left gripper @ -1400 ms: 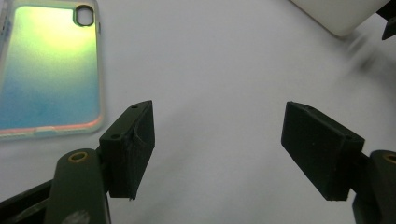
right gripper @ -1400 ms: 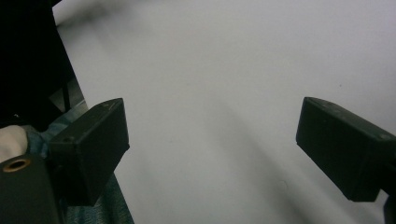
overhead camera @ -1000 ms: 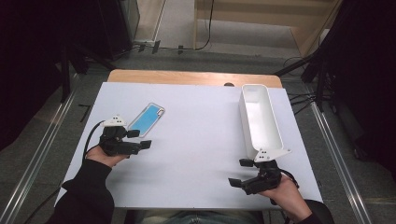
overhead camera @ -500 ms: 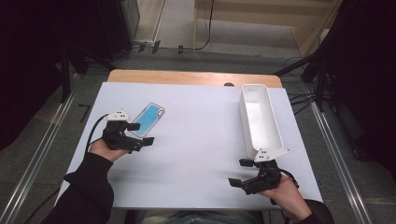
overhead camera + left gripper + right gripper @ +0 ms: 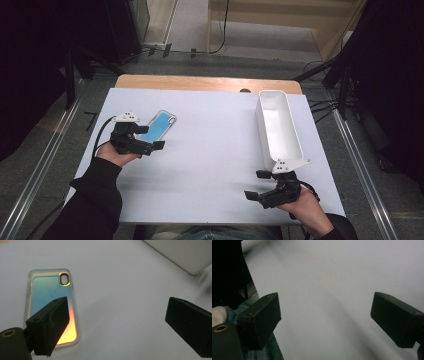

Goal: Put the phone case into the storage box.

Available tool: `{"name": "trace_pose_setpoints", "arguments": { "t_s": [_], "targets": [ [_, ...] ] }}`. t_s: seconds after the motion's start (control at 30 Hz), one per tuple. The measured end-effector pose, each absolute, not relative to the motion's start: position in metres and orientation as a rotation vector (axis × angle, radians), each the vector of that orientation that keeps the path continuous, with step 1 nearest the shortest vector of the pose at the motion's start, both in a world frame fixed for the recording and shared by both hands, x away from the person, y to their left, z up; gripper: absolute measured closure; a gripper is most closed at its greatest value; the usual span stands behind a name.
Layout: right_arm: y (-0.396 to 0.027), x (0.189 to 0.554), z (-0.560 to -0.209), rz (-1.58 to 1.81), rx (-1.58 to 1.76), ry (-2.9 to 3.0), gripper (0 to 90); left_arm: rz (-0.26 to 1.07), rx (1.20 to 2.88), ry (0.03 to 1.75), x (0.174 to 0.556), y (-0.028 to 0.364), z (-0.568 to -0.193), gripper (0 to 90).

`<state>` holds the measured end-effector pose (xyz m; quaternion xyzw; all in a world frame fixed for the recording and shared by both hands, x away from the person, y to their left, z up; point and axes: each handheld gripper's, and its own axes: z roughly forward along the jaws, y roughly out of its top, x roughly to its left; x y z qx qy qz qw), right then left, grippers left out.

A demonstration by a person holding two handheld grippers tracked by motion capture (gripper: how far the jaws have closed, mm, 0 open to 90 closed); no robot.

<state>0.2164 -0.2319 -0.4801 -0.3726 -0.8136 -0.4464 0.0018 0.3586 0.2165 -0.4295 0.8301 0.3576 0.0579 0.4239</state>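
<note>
An iridescent blue phone case (image 5: 159, 126) lies flat on the white table top (image 5: 210, 150), left of centre. My left gripper (image 5: 151, 137) hovers at the case's near end, open. Its jaws have just been closing a little after spreading wide, and nothing is between them. In the left gripper view the case (image 5: 48, 292) lies left of the gap, its near end hidden behind the left jaw, while my left gripper (image 5: 117, 307) spans bare table. My right gripper (image 5: 256, 185) rests open near the front right edge. In the right gripper view my right gripper (image 5: 324, 300) frames plain white surface.
A long white tray (image 5: 277, 127) stands at the right side, just beyond the right hand, and its corner (image 5: 185, 252) appears in the left gripper view. A wooden strip (image 5: 200, 82) borders the far edge. Blue trouser cloth (image 5: 257, 352) sits at the near edge.
The left hand has crept forward toward the phone case, so its gripper now sits at the case's near end. The right hand has stayed put.
</note>
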Motion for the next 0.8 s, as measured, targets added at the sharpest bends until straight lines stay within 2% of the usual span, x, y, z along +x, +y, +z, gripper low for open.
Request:
{"name": "trace_pose_setpoints", "arguments": {
  "t_s": [0.43, 0.8],
  "targets": [
    [-0.232, 0.216, -0.48, -1.4, -1.168, -2.553, 8.0, 0.191, 2.077, 0.915, 0.381, 0.223, -0.426, 5.2],
    [-0.231, 0.217, -0.48, -1.393, -1.179, -2.545, 8.0, 0.177, 2.039, 0.932, 0.404, 0.228, -0.424, 5.2]
  ]
}}
